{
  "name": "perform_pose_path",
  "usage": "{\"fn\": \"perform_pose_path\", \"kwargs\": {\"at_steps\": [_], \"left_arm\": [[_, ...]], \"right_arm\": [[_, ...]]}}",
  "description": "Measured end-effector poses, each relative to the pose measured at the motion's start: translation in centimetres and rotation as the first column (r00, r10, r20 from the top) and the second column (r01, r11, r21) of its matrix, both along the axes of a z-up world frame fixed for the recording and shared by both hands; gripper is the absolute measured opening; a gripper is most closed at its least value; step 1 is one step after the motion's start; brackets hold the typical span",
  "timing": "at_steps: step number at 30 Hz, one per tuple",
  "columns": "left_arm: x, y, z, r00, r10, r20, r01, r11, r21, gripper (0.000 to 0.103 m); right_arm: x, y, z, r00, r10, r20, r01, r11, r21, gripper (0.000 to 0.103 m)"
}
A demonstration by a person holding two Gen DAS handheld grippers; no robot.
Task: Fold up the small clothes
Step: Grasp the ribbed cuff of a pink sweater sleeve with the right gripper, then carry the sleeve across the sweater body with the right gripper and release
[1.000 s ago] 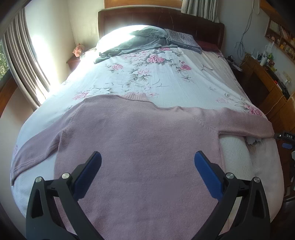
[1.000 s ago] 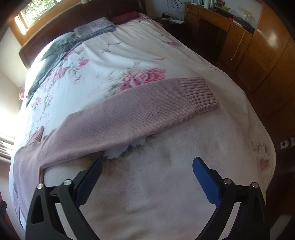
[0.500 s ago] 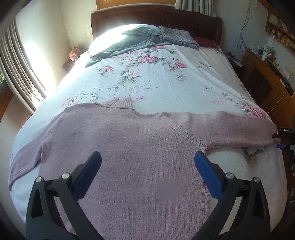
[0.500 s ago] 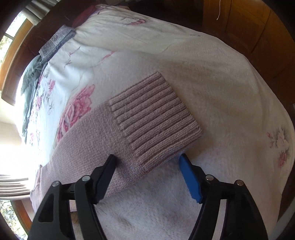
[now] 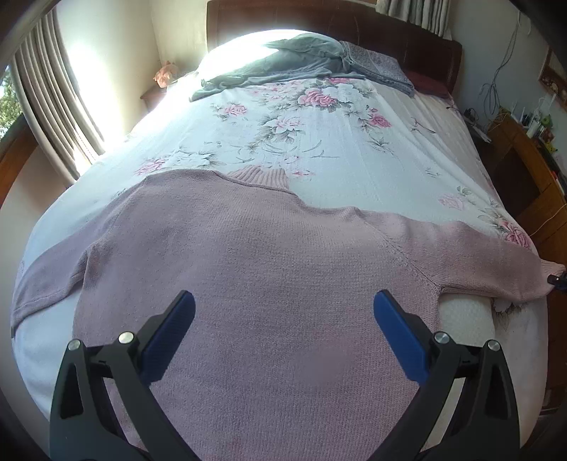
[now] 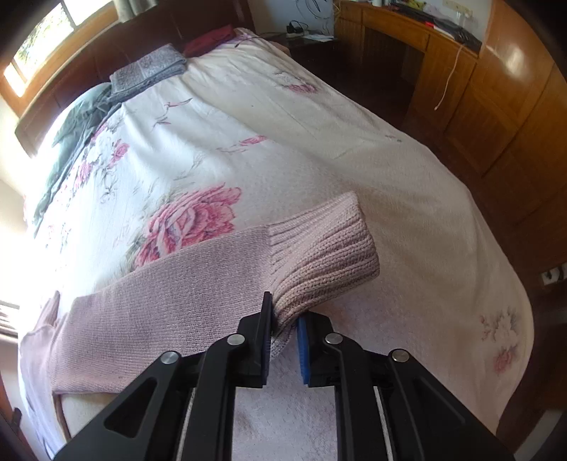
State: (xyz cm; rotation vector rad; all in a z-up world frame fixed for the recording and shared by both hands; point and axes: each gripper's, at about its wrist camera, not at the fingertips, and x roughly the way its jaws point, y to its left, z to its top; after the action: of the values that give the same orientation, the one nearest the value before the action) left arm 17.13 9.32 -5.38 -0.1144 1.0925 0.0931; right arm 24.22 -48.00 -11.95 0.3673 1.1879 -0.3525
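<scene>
A pink knit sweater lies flat on the floral bedspread, collar towards the headboard, both sleeves spread out sideways. My left gripper hovers open over the sweater's body, nothing between its blue pads. In the right wrist view the right sleeve runs across the bed, and my right gripper is shut on the lower edge of its ribbed cuff, which is lifted and curled. The right gripper's tip shows at the sleeve's end in the left wrist view.
Grey clothes and a folded grey patterned cloth lie near the dark headboard. Wooden cabinets stand along the bed's right side. A window with curtains is at the left.
My right gripper moved onto the sleeve's cuff and went from open to shut on it, lifting the cuff. The left gripper drew back a little over the sweater and stayed open.
</scene>
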Motion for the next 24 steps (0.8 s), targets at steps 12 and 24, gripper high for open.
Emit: {"fn": "perform_pose_path", "kwargs": {"at_steps": [12, 24], "left_arm": [[0.0, 6.8, -1.2, 0.997, 0.067, -0.038, -0.067, 0.998, -0.006, 0.1], [-1.7, 11.2, -1.1, 0.997, 0.068, -0.048, -0.07, 0.996, -0.055, 0.1]], "right_arm": [[0.6, 22.5, 5.9, 0.872, 0.441, 0.211, -0.449, 0.893, -0.012, 0.011], [1.2, 42.6, 1.9, 0.712, 0.681, 0.168, -0.7, 0.707, 0.103, 0.012]]}}
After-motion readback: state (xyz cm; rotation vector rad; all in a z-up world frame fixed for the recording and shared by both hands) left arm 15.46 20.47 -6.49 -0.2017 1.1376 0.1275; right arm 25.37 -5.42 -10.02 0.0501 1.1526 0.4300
